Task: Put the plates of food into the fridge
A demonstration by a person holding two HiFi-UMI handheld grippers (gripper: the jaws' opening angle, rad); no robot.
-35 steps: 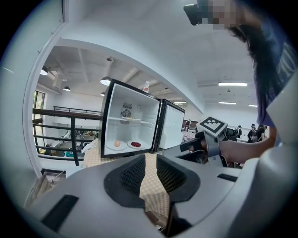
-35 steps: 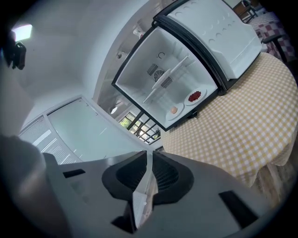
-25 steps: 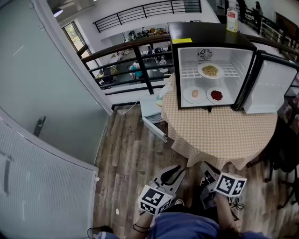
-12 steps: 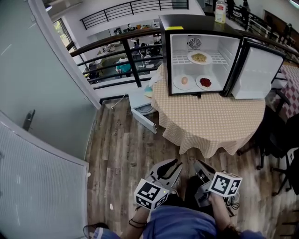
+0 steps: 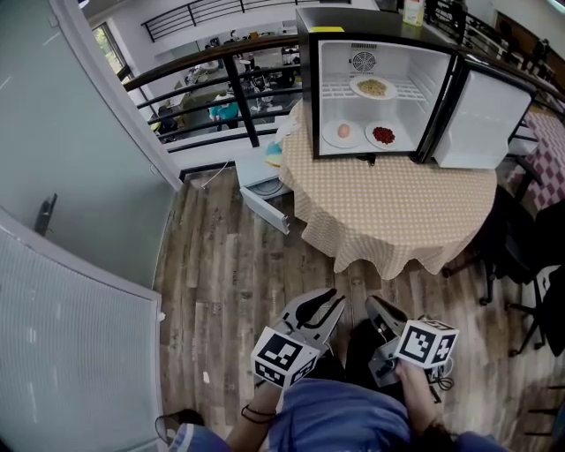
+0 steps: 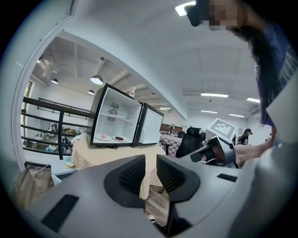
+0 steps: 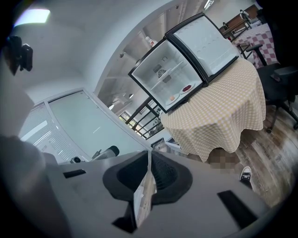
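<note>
plates: all three plates (image 5: pixel 342 132) sit inside the fridge (image 5: pixel 424 66), its door (image 5: pixel 481 119) open (task looks done bar shutting it).
change: you have backed off; the table (image 5: pixel 397 212) stands farther from you than before.
left gripper (image 5: pixel 325 302): jaws slightly apart, empty.
right gripper (image 5: pixel 378 306): jaws together, empty.

text readable: none | yellow sticker (image 5: pixel 328 28) on fridge (image 5: pixel 312 88) top edge: print too small | bottle (image 5: pixel 411 11) label, on fridge top: blurred | marker cubes (image 5: pixel 284 357): black-and-white square patterns, no letters
</note>
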